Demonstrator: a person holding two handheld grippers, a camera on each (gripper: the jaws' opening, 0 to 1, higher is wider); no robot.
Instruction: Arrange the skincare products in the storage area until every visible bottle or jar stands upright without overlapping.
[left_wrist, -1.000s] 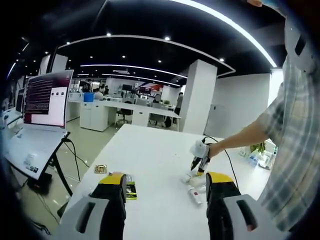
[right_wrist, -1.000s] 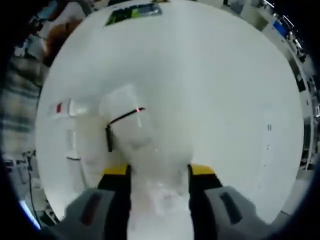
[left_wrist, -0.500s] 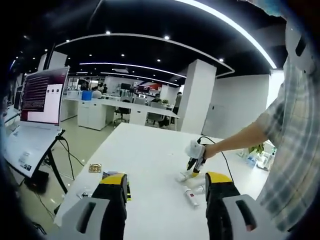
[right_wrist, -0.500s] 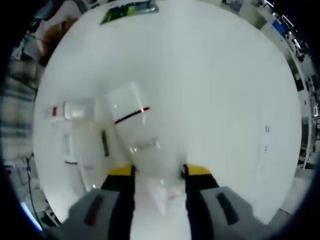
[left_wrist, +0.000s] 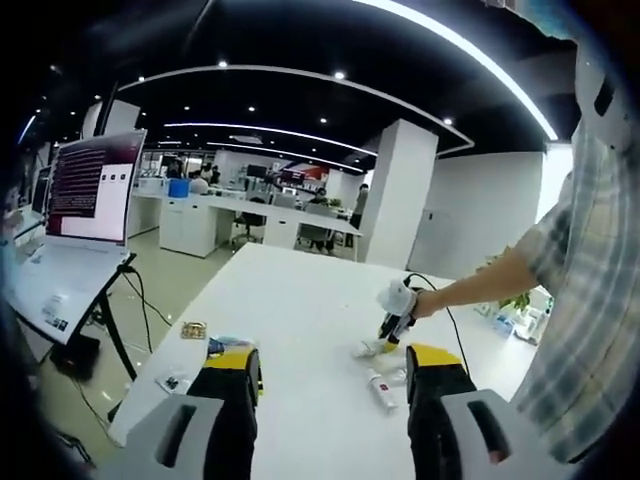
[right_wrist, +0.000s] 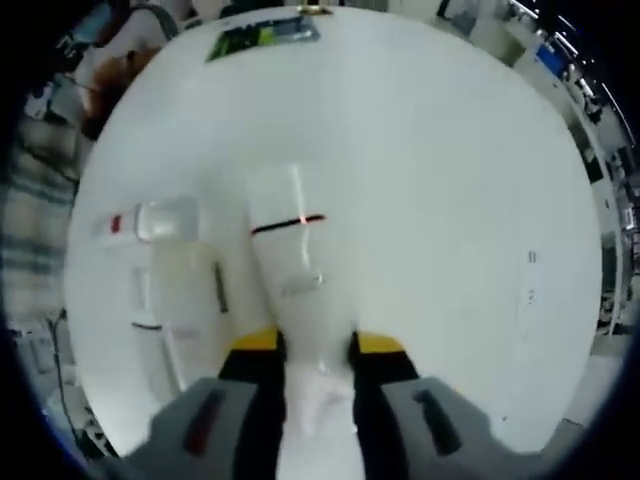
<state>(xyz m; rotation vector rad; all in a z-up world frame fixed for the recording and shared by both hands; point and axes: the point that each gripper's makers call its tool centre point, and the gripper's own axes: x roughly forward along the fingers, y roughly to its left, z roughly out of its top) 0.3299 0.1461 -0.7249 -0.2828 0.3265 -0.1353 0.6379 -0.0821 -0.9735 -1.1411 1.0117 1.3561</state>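
Two views of one white table (left_wrist: 300, 300), landmark for all that follows.

Left gripper view: left gripper (left_wrist: 325, 385) held above the near end of the table, jaws spread wide, nothing between them. Beyond its right jaw, right gripper (left_wrist: 390, 335) at the end of a bare forearm (left_wrist: 480, 285), tips down among the skincare products (left_wrist: 380, 385), several small white tubes and bottles lying near the table's right side. Near the table's left edge: green-and-blue flat packet (left_wrist: 225, 347), small brown item (left_wrist: 193, 329), small white card (left_wrist: 170, 381). Off the table to the left, monitor (left_wrist: 92, 190) on a stand. Plaid shirt (left_wrist: 580, 300) at the right margin.

Right gripper view, looking down on the table: right gripper (right_wrist: 315, 350) with jaws drawn close, pinching the narrow end of a white tube (right_wrist: 295, 260) crossed by a thin red-and-black band. Whether that tube lies flat or is tilted: cannot tell. Just beside it, toward the left, a clear-capped bottle with a red mark (right_wrist: 150, 220) lying on its side, and below that a pale bottle (right_wrist: 175, 300), also lying. Green packet (right_wrist: 265, 35) at the table's far edge.
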